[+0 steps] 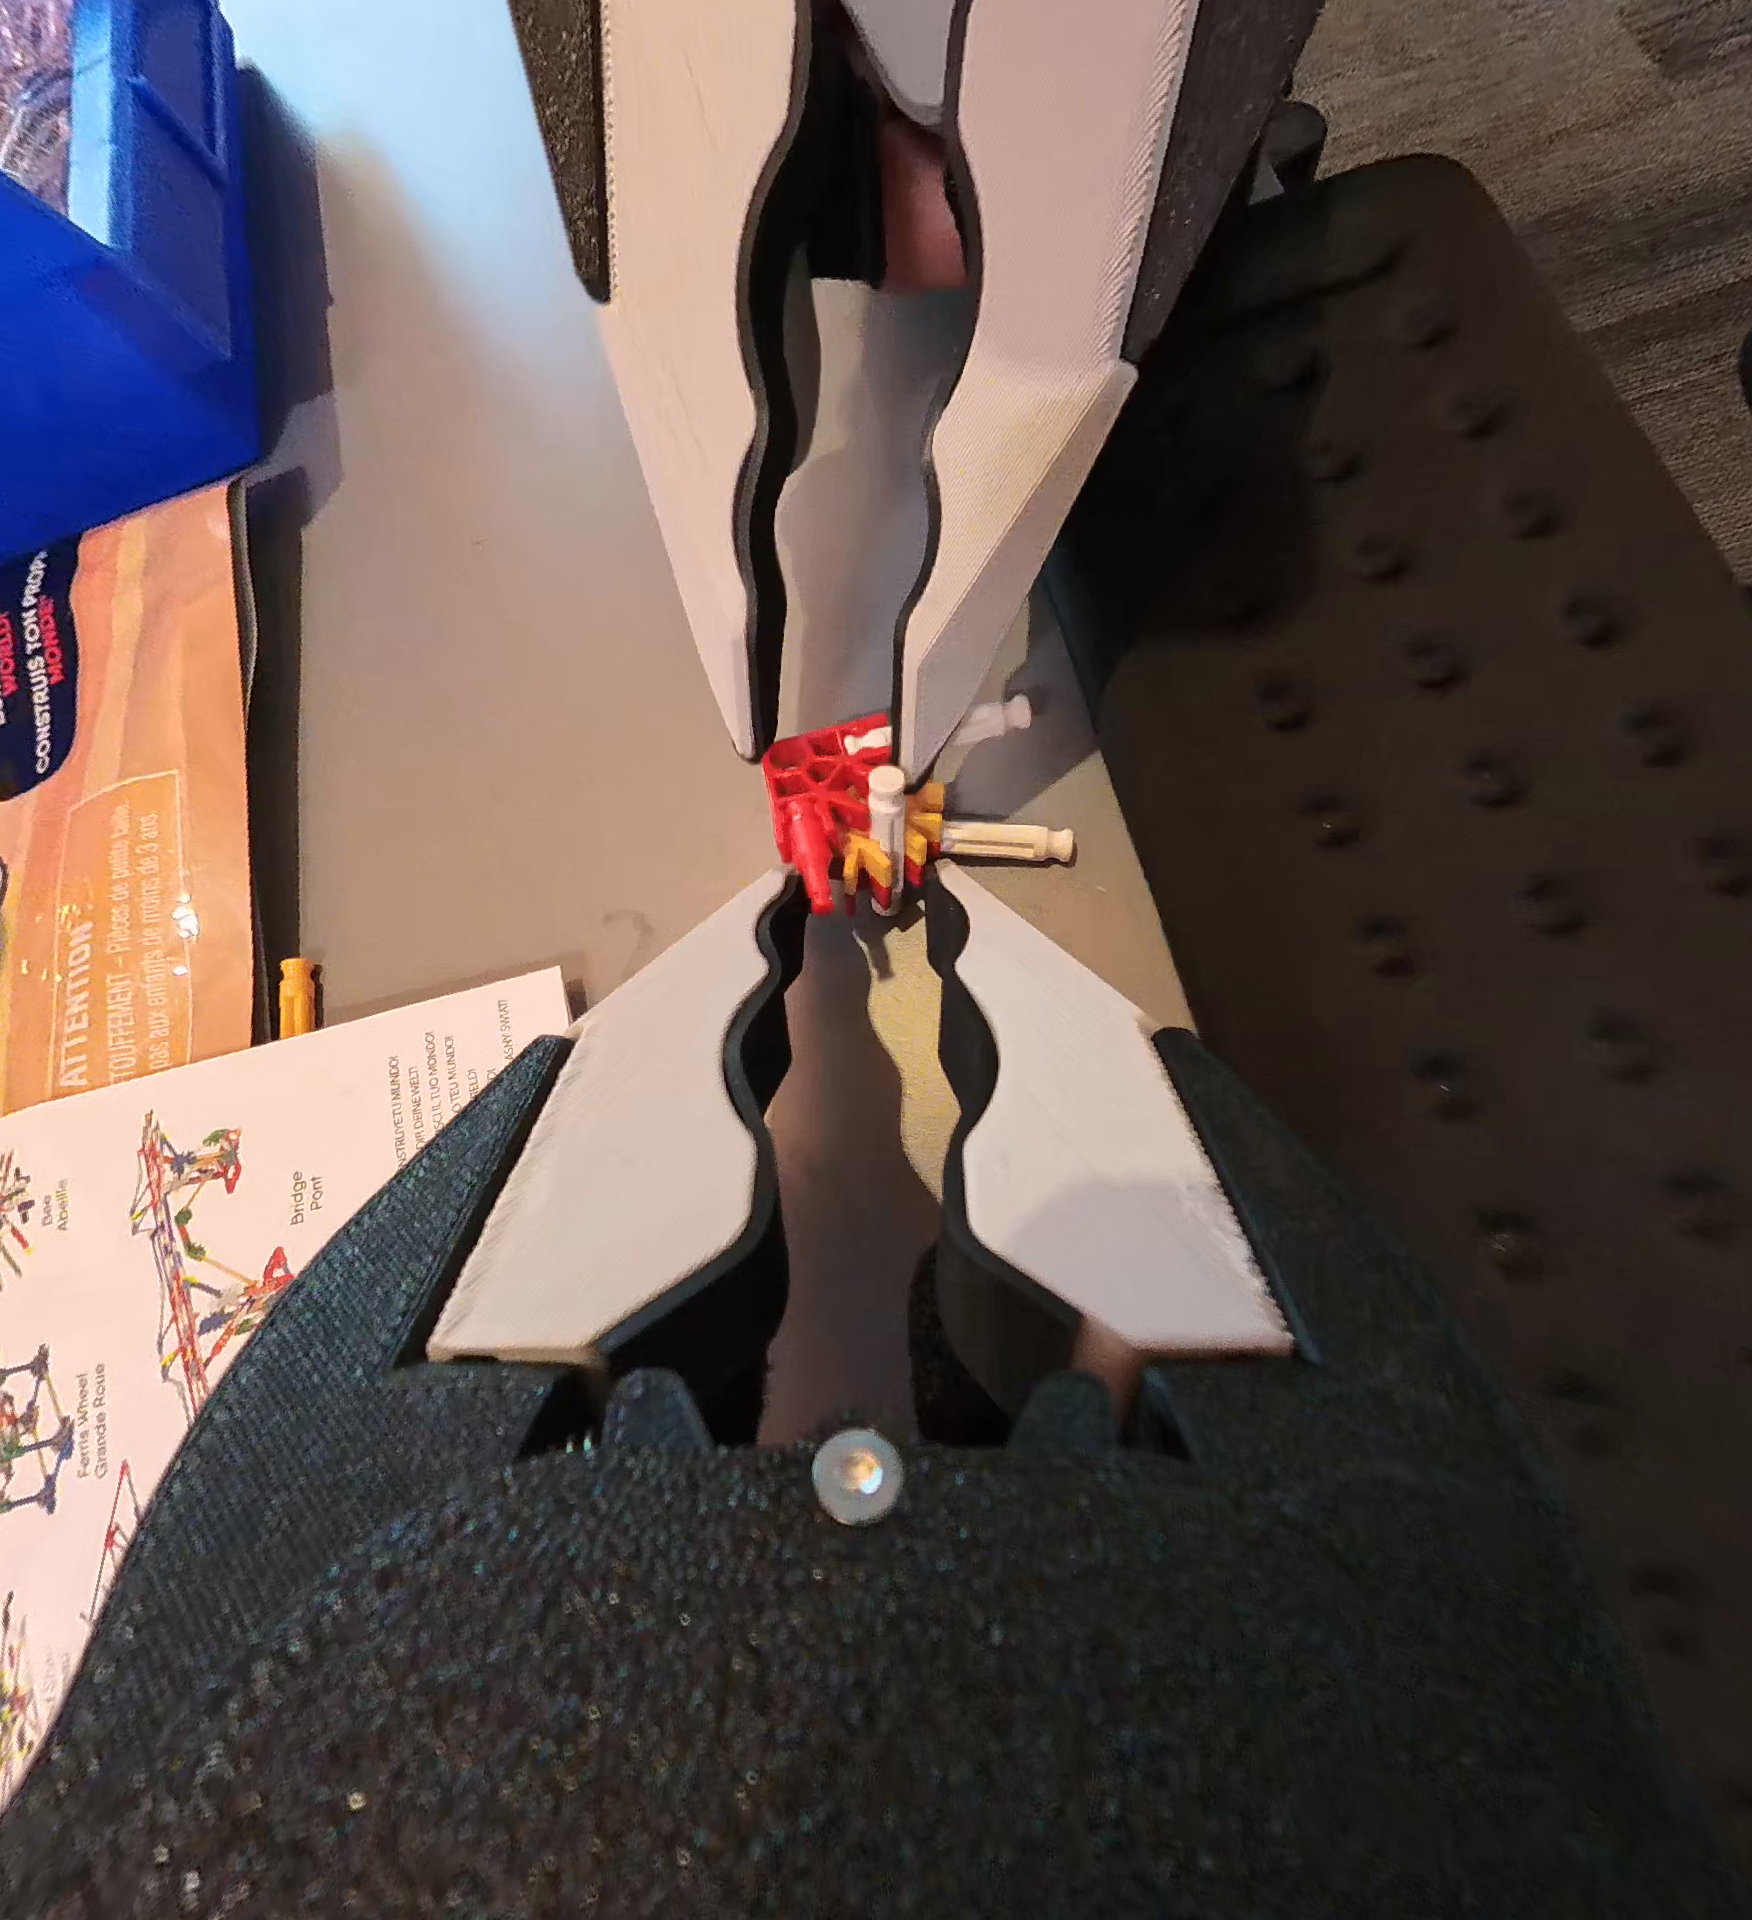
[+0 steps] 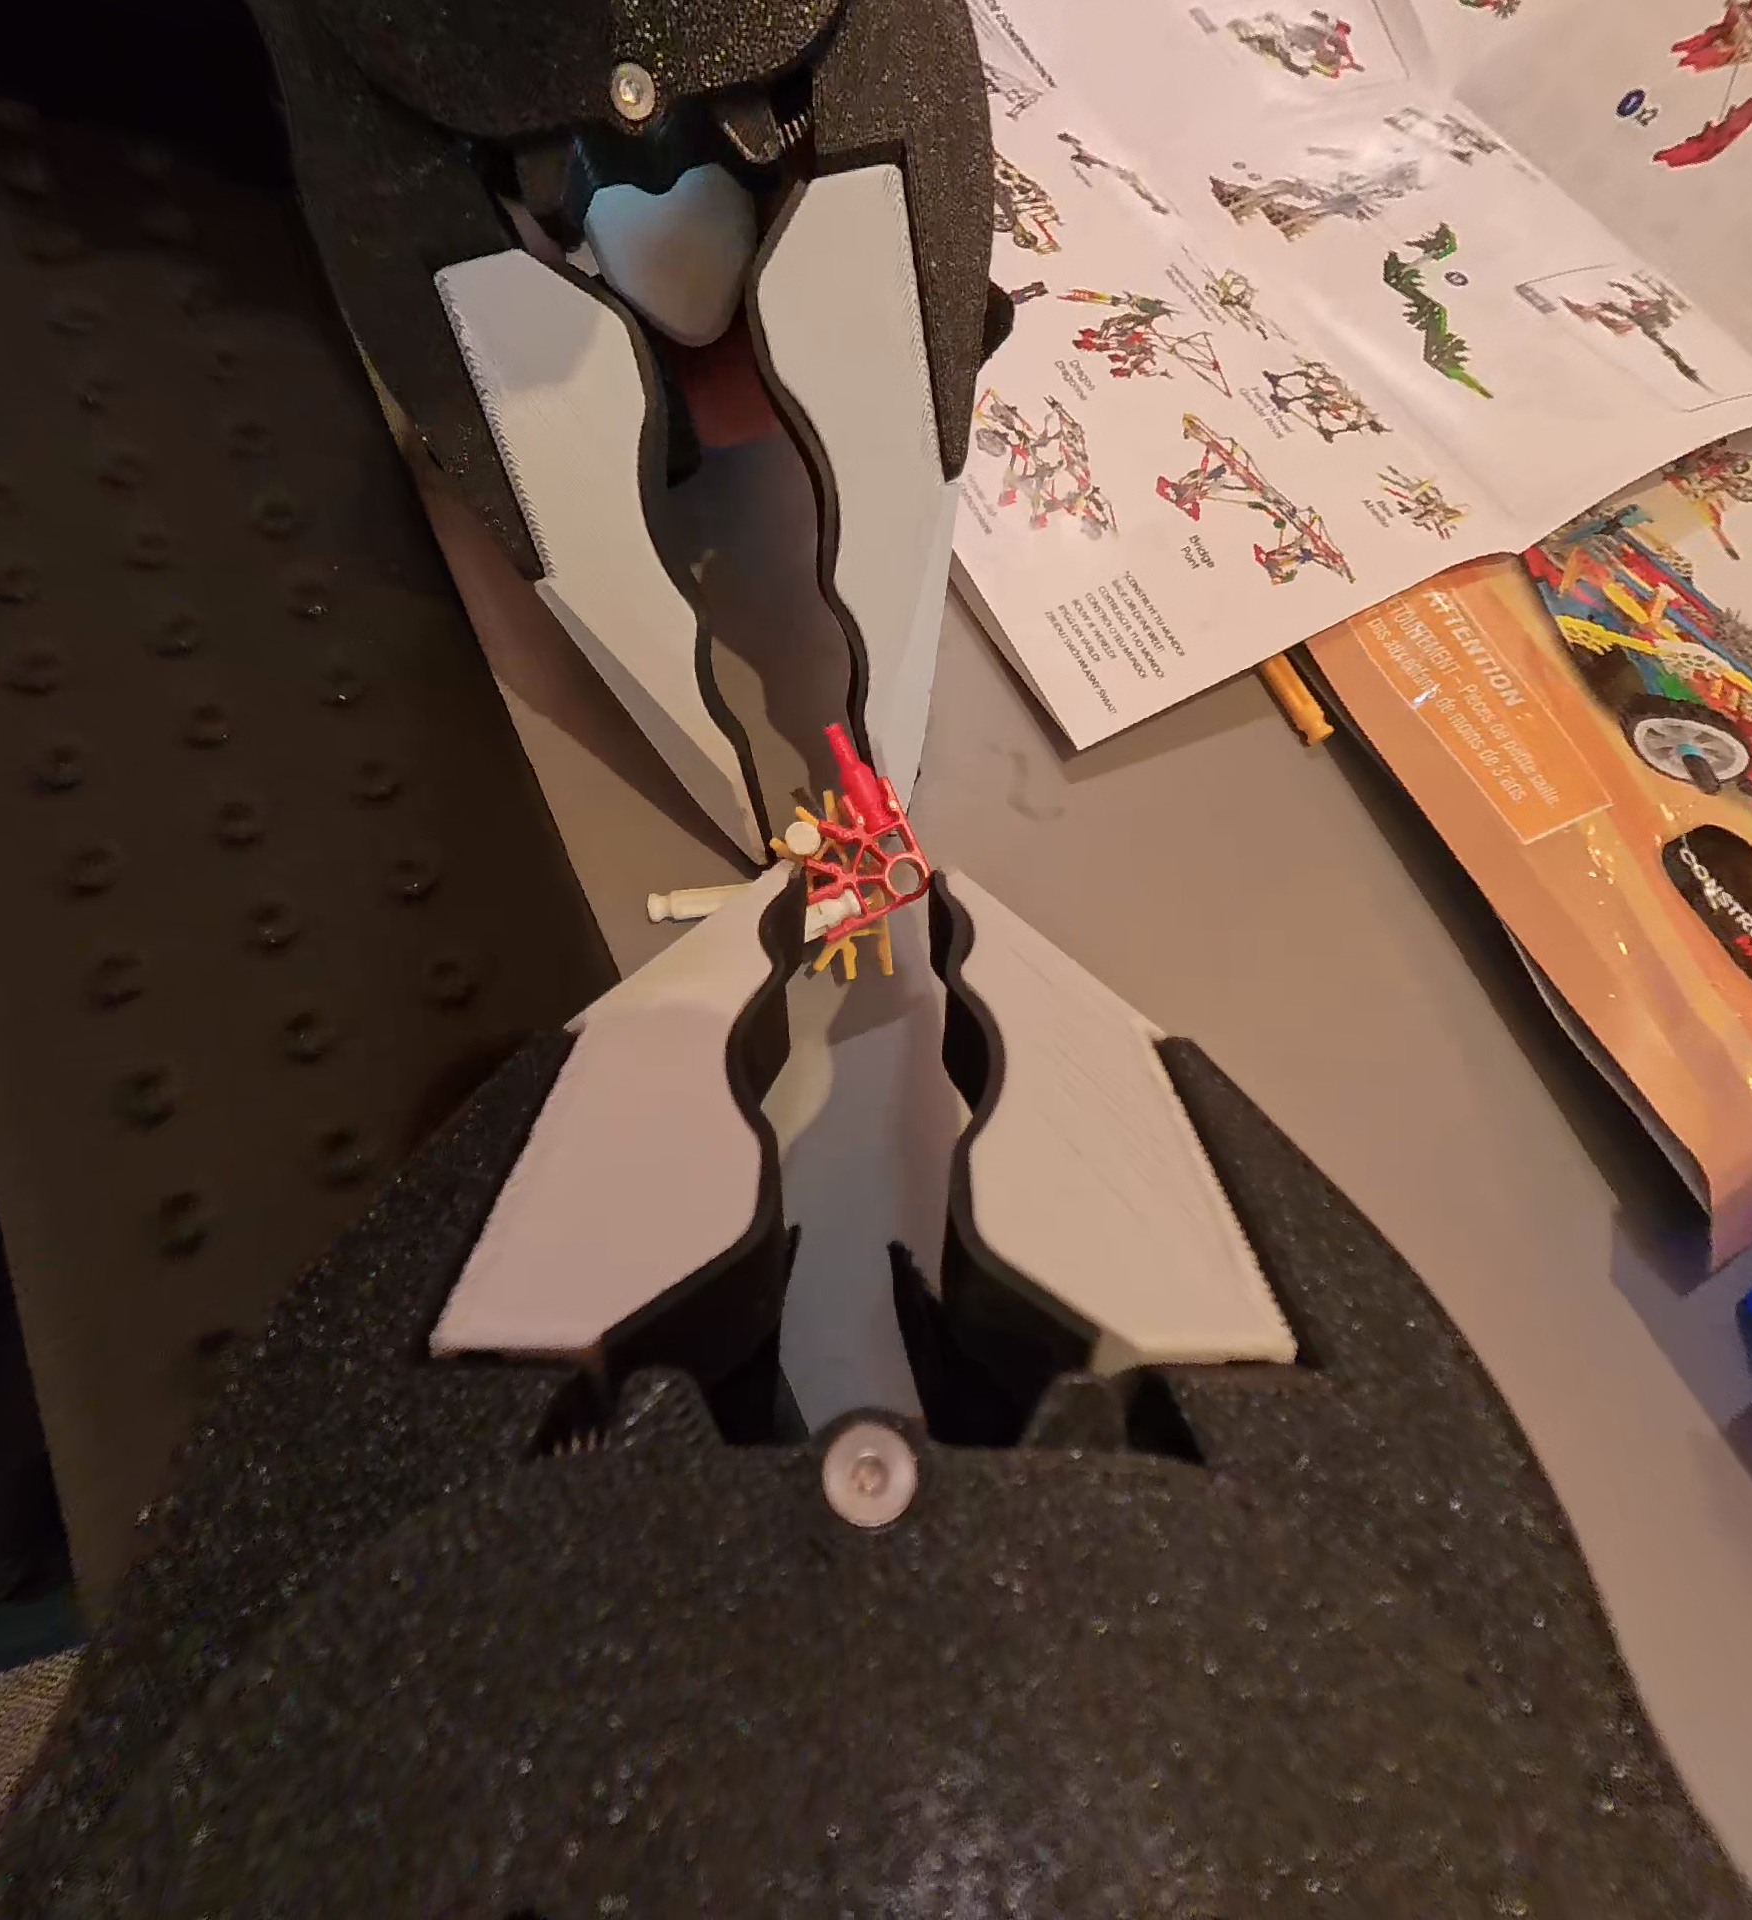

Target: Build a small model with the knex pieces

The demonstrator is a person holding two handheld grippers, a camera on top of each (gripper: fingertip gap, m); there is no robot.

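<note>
Nearest in the left wrist view: left tongs [image 1: 861, 881], levelled forward over the pale grey worktop [image 1: 498, 623], narrowed to a slim gap and pinching the near side of a small cluster of red and yellow plastic connectors with short white rods [image 1: 851, 821]. Met tip to tip from the opposite side by the right tongs [image 2: 858, 883], likewise drawn narrow and clamped on the same cluster, the red connector pressed against one inner pad. Held thus between both pairs, just above the worktop and right beside its edge. Sticking out sideways toward that edge, one white plastic rod [image 1: 1007, 840]; cannot tell whether joined to the cluster or lying loose. Past the edge, lower down, a dark panel covered in raised bumps [image 1: 1474, 831]. On the other side, a strip of bare worktop, then clutter: a white printed instruction sheet with model drawings [image 1: 228, 1195] near the left tongs' body, a short yellow rod [image 1: 295, 997] just beside the sheet's far edge, an orange glossy printed package [image 1: 145, 779] partly under the sheet. Farthest off, a blue plastic bin [image 1: 72, 364] touching the package's far end.
</note>
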